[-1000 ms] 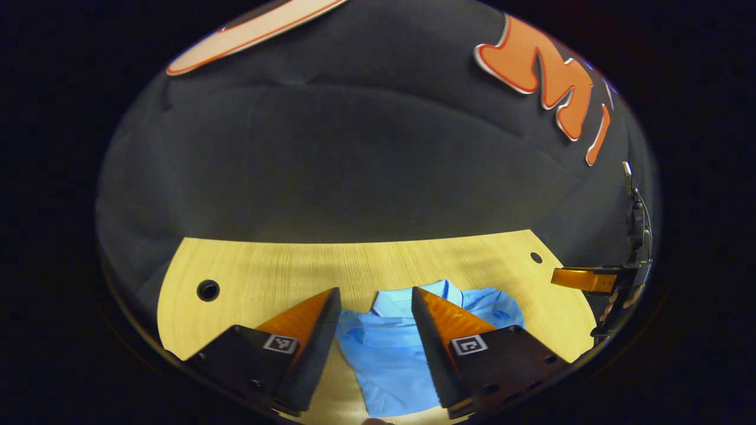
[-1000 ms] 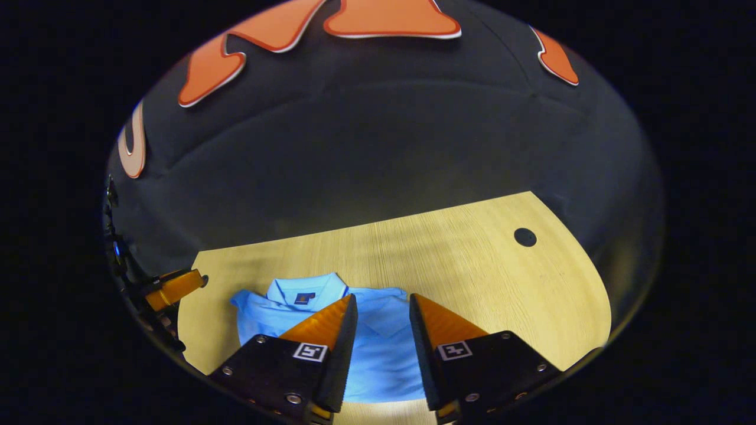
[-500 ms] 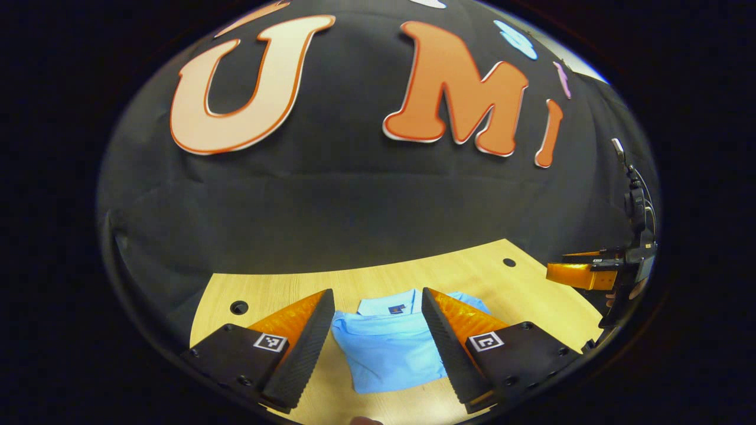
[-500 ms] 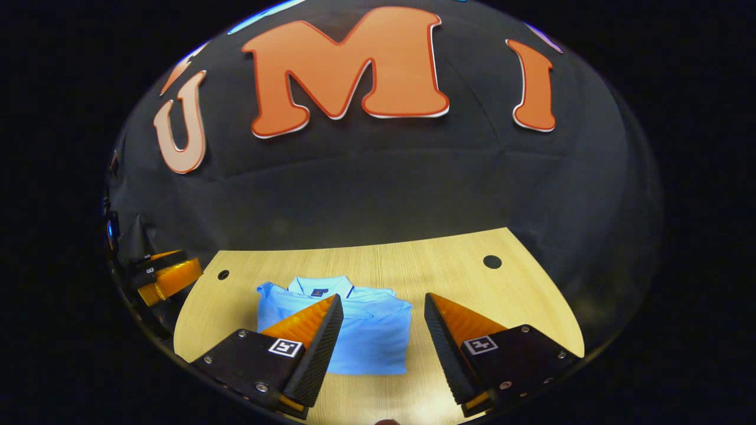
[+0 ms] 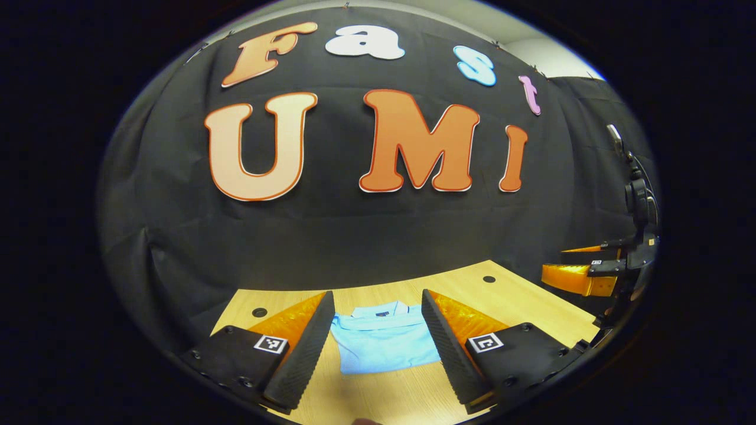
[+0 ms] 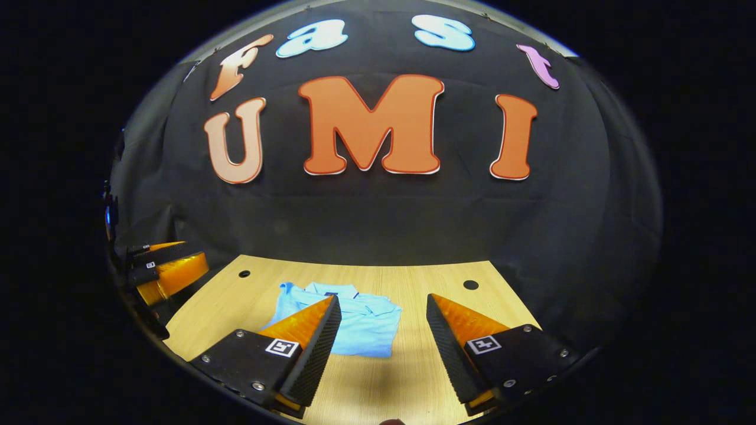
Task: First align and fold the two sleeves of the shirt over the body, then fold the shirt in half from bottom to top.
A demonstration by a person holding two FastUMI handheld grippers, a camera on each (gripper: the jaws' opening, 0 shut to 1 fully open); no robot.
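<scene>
A light blue polo shirt lies folded into a compact rectangle on the wooden table, collar toward the wall. In the left gripper view my left gripper hangs open above the table's near side, the shirt showing between its fingers. The right gripper view has the same shirt ahead and left of centre, with my right gripper open and empty over the table. The right gripper appears at the far right of the left view, and the left gripper at the far left of the right view.
Small round holes sit near the table's back corners. The black cloth wall rises right behind the table's far edge. Bare wood lies between the shirt and the near edge.
Both grippers have pulled back and tilted up from the shirt, which now looks smaller and farther off. More of the wall is in sight. Both stayed open.
</scene>
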